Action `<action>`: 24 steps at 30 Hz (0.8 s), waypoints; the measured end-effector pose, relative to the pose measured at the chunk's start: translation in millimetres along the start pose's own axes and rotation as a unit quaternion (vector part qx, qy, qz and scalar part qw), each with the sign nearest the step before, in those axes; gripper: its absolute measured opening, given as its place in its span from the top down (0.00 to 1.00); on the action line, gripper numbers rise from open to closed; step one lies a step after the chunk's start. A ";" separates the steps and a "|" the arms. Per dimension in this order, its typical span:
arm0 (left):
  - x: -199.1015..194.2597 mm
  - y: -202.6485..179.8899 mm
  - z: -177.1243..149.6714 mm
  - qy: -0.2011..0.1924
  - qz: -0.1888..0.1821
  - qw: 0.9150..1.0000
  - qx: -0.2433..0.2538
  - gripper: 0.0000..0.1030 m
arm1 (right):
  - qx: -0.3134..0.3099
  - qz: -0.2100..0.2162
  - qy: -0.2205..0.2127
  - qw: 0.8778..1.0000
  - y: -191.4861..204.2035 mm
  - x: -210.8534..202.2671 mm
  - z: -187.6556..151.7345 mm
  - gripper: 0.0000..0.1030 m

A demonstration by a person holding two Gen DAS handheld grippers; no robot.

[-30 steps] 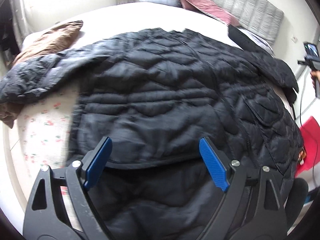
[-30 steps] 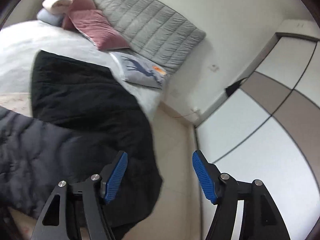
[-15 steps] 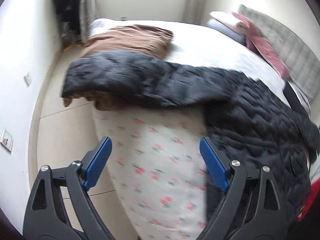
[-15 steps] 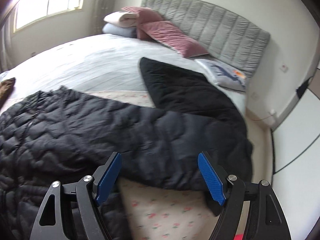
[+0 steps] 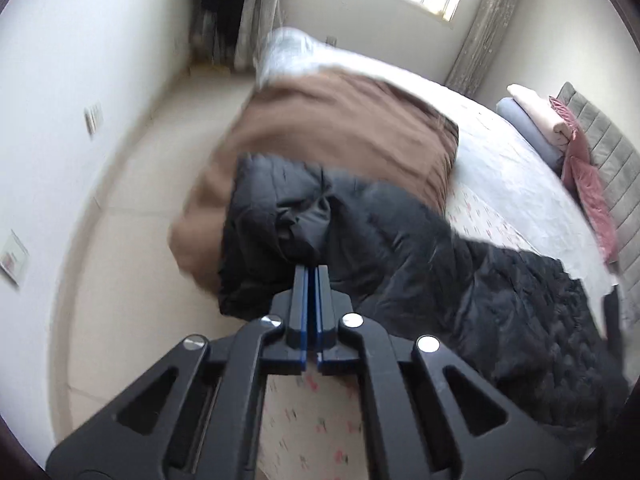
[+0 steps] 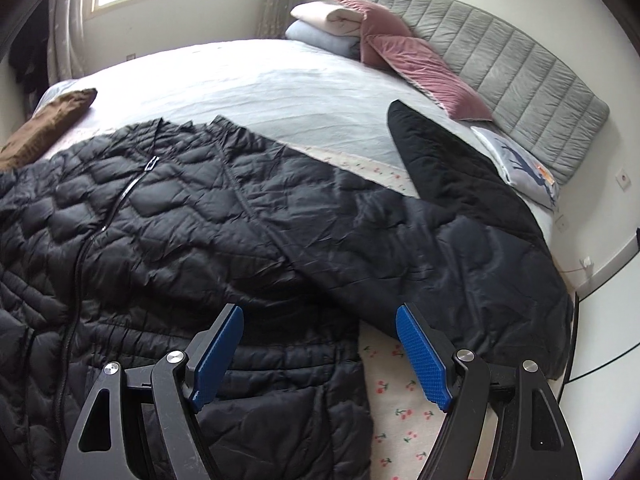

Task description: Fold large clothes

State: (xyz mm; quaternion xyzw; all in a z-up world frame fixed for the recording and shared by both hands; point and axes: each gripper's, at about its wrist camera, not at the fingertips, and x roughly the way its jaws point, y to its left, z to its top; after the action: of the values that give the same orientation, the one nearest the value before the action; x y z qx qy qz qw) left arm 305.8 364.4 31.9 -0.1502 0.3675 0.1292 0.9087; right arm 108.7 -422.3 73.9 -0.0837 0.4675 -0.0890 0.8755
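Note:
A black quilted jacket (image 6: 180,216) lies front up on the bed, zipper closed, sleeves spread out. In the left wrist view its left sleeve (image 5: 392,248) reaches to the bed's corner over a brown garment (image 5: 340,132). My left gripper (image 5: 311,270) is shut, and the puckered cuff (image 5: 306,226) runs into its tips. My right gripper (image 6: 320,314) is open above the jacket's side, where the right sleeve (image 6: 460,248) branches off. Nothing is between its blue pads (image 6: 420,356).
The bed has a floral sheet (image 6: 400,400) and a pale cover (image 6: 248,80). A second black garment (image 6: 440,152) lies near the grey headboard (image 6: 500,68), with pink cushions (image 6: 420,64) and folded blankets (image 6: 324,20). Bare floor (image 5: 132,200) and a white wall lie beyond the bed's corner.
The left view swung from the jacket's body to the sleeve end, and the left jaws shut there. The right view swung from the floor and bed edge onto the jacket.

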 end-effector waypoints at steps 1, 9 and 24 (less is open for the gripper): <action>-7.0 -2.9 8.2 -0.029 0.017 0.999 0.010 0.98 | -0.002 -0.001 0.004 1.000 2.5 3.6 0.8 0.22; -30.8 -52.1 60.4 -0.121 0.171 0.978 0.018 0.26 | -0.020 0.034 0.024 0.999 21.6 41.2 34.8 0.22; 144.1 -378.5 4.6 0.099 -0.180 0.917 0.342 0.18 | -0.118 0.123 0.016 0.985 55.5 193.1 190.7 0.22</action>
State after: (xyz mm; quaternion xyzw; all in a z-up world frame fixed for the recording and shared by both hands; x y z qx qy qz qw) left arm 539.8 35.2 0.6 0.0944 0.4440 -0.1859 0.8714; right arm 377.6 -401.6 10.6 -0.1272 0.4957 0.0734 0.8560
